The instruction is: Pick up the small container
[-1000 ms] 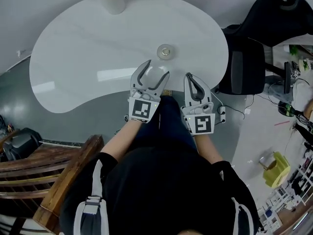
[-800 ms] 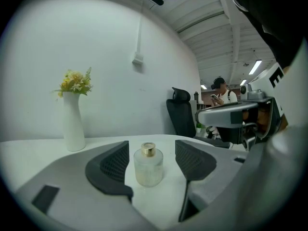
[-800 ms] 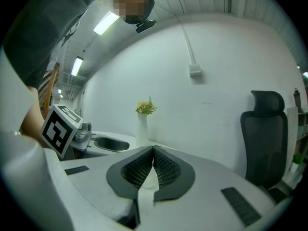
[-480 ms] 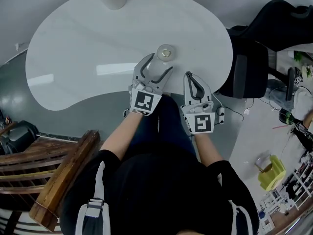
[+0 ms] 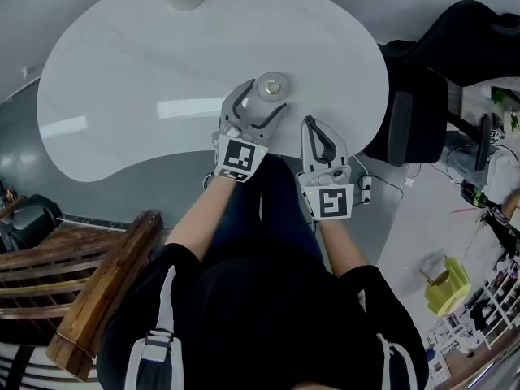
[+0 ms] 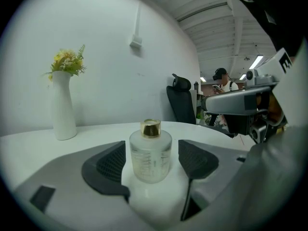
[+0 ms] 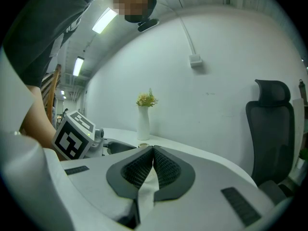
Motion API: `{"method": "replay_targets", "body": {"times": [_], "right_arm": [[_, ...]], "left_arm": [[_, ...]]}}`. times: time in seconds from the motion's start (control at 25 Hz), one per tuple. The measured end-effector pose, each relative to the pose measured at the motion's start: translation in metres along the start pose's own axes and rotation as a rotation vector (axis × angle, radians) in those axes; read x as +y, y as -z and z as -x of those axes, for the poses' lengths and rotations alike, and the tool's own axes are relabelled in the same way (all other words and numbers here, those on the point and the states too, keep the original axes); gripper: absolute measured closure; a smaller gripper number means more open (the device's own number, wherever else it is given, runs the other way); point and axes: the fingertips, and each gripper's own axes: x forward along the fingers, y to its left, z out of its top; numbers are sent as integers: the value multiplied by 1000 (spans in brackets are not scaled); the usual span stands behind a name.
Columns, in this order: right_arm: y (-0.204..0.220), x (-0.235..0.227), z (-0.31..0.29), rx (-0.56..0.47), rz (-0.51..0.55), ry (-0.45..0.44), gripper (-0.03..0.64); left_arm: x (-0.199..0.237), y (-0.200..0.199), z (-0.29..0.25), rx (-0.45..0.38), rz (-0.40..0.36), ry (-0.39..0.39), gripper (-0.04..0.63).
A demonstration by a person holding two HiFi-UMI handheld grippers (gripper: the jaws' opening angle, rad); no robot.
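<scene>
Reaching over the white, kidney-shaped counter, the left hand-held gripper brackets the small frosted-glass container with a gold cap. The container stands upright on the counter, near the edge closest to the person. The jaws have just been opening and stand wide apart with the container between them. The right-side pad is clearly off the glass. The left-side pad appears to stop just short of it, though the wide-angle view makes that gap hard to judge.

The right hand-held gripper hangs just beside the left one at the counter's near edge. Its ribbed dark pads are pressed together with nothing between them.

At the counter's far side, well apart from the container, a tall white vase of yellow flowers stands before a plain white wall. A black office chair is at the counter's right end. In the head view the person's bare forearms run down to both marker cubes, above a black top.
</scene>
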Motion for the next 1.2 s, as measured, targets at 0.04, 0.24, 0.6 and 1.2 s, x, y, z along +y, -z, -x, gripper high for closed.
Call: {"method": "replay_targets", "body": {"times": [0.04, 0.24, 0.6, 1.2], "right_arm": [[1, 0, -1, 2, 0, -1, 595], [1, -3, -4, 2, -11, 0, 595], [2, -4, -3, 1, -8, 3, 595], [-8, -9, -3, -8, 0, 14, 595]], "left_arm": [[1, 0, -1, -2, 4, -1, 261], [4, 2, -11, 17, -7, 7, 245], [8, 4, -25, 30, 2, 5, 239], [9, 4, -38, 78, -21, 11, 256]]}}
